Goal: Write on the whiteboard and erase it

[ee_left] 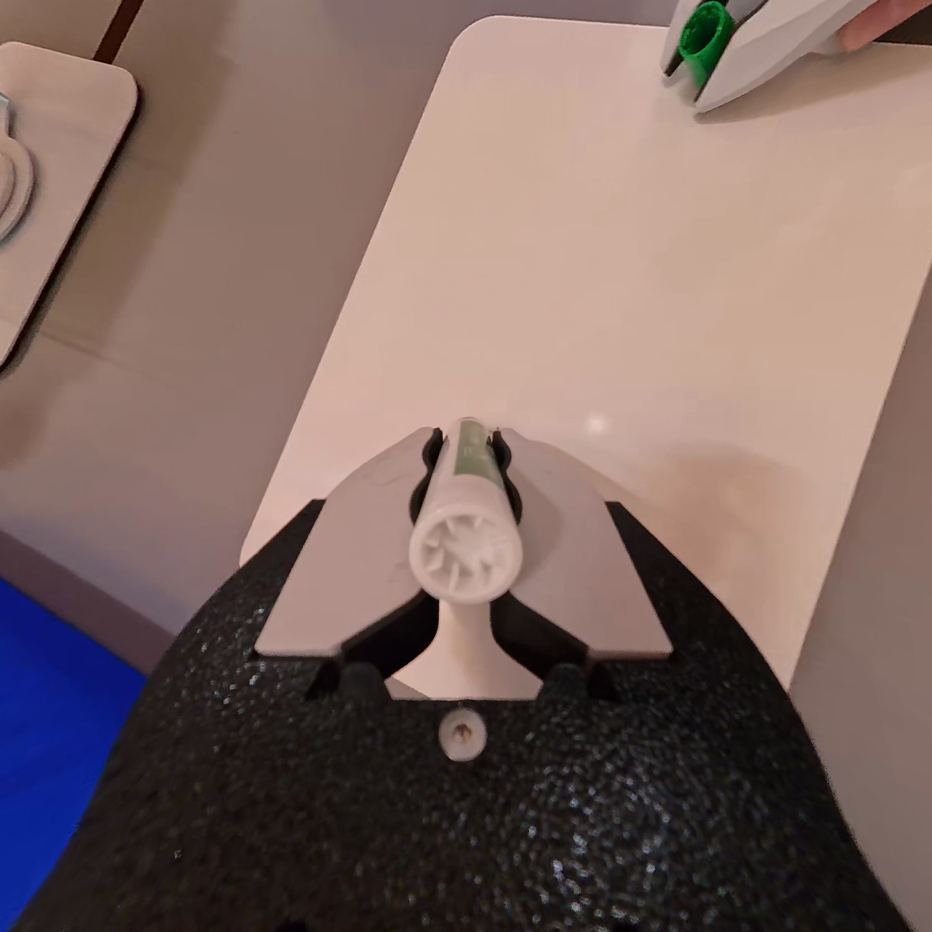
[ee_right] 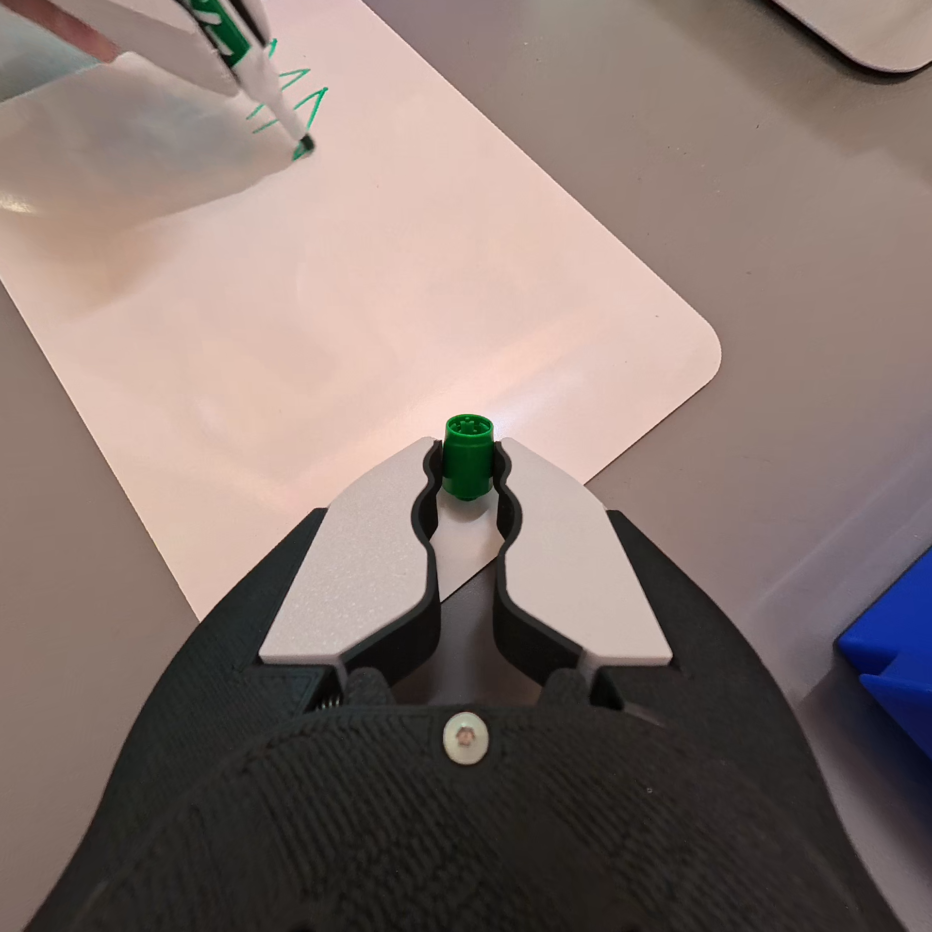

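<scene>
While the whiteboard (ee_right: 383, 282) lay flat on the table (ee_right: 706, 201), the left gripper (ee_left: 466, 439) squeezed the marker (ee_left: 466, 509), whose tip touched the whiteboard by some green marks (ee_right: 302, 96). At the whiteboard's near corner, the right gripper (ee_right: 466, 446) pinched the little green cap (ee_right: 466, 464).

whiteboard (ee_right: 353, 302) glossy, smooth | cap (ee_right: 467, 464) shiny plastic | table (ee_right: 706, 176) matt
</scene>
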Available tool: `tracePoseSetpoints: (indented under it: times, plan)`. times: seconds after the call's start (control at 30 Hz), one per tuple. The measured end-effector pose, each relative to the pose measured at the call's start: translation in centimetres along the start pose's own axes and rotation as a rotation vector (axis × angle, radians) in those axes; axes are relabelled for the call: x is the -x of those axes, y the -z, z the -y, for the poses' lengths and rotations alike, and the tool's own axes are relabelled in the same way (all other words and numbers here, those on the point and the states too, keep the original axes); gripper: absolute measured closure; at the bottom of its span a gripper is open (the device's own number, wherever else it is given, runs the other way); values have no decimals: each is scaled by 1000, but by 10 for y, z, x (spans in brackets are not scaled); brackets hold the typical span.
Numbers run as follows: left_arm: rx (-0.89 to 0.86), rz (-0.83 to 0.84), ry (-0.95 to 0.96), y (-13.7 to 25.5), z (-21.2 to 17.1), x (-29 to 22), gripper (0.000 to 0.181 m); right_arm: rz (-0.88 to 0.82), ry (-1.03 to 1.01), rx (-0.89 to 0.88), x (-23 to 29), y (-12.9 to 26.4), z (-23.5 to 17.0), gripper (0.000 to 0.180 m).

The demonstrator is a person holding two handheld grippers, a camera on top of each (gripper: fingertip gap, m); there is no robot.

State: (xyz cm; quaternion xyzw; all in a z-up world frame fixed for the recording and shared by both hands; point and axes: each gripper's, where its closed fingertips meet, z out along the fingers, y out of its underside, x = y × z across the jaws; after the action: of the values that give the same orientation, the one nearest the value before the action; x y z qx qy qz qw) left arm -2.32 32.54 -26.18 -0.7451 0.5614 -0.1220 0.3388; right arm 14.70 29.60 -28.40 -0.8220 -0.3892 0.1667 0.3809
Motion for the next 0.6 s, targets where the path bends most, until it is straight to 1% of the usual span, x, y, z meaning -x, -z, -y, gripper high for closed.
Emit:
tracePoseSetpoints:
  times: [0.27,0.33,0.43,0.6]
  plan:
    - [-2,15,25,-9,3,22,162,-2,2,-1,0,0,0,161]
    - [-23,5,41,-8,6,20,161,-2,2,-1,0,0,0,161]
    - [-100,-21,74,-6,18,14,161,-1,1,0,0,0,0,161]
    - [-94,-33,52,-14,23,9,161,1,-1,0,0,0,0,161]
